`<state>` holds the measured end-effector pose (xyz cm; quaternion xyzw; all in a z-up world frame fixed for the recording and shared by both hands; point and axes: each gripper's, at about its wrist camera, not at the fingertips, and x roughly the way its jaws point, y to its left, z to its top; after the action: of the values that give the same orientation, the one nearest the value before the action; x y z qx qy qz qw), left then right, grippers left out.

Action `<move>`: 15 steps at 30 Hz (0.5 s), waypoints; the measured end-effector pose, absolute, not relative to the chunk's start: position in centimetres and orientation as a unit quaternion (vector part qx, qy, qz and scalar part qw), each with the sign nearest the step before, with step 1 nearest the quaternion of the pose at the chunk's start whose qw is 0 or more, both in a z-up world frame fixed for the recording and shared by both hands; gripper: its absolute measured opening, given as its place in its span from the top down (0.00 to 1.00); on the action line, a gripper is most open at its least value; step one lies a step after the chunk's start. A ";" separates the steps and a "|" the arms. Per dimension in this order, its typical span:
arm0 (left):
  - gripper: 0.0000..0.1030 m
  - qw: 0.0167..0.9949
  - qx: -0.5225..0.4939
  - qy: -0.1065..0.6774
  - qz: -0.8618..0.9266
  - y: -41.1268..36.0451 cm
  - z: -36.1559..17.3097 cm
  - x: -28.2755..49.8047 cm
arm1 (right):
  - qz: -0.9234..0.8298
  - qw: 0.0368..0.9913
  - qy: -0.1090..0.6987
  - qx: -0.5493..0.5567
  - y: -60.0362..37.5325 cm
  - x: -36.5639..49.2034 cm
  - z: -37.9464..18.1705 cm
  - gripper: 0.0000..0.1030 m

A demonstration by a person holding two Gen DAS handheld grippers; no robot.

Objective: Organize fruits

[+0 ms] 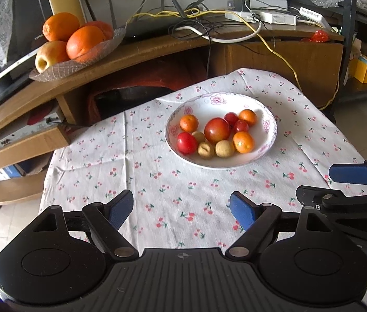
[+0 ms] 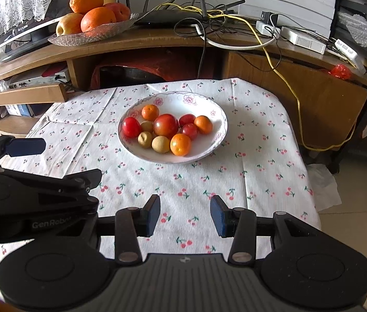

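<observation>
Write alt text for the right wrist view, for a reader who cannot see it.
A white floral bowl of small red, orange and tan fruits sits on a cherry-print tablecloth, ahead of the open, empty right gripper. The left gripper enters from the left, and a glass dish of oranges and apples rests on the wooden desk behind.

A home living room: a low table under a cherry-print cloth (image 2: 183,182), a curved wooden TV stand (image 2: 157,41) carrying a router (image 2: 173,17), tangled cables (image 2: 235,26), a fruit dish (image 2: 92,33) and lace curtain (image 2: 14,0).
</observation>
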<state>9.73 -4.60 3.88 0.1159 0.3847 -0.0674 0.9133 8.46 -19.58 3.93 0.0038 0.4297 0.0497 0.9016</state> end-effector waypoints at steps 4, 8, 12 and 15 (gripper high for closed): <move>0.16 0.911 0.115 0.389 -0.068 -4.4 3.6 8.7 | 0.051 0.900 0.434 0.000 -19.3 7.4 3.8 0.59; 0.16 0.909 0.114 0.394 -0.072 -4.1 3.3 7.5 | 0.054 0.897 0.439 -0.004 -19.1 6.2 3.6 0.59; 0.16 0.908 0.113 0.396 -0.074 -3.9 3.1 6.4 | 0.056 0.895 0.442 -0.005 -18.9 5.1 3.6 0.59; 0.16 0.908 0.113 0.397 -0.074 -3.8 3.0 5.7 | 0.057 0.893 0.446 -0.003 -18.8 4.4 3.5 0.58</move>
<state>5.74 -3.81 3.02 0.1134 0.3965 -0.0739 0.9080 4.44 -18.80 3.51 -0.0030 0.4456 0.0570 0.8934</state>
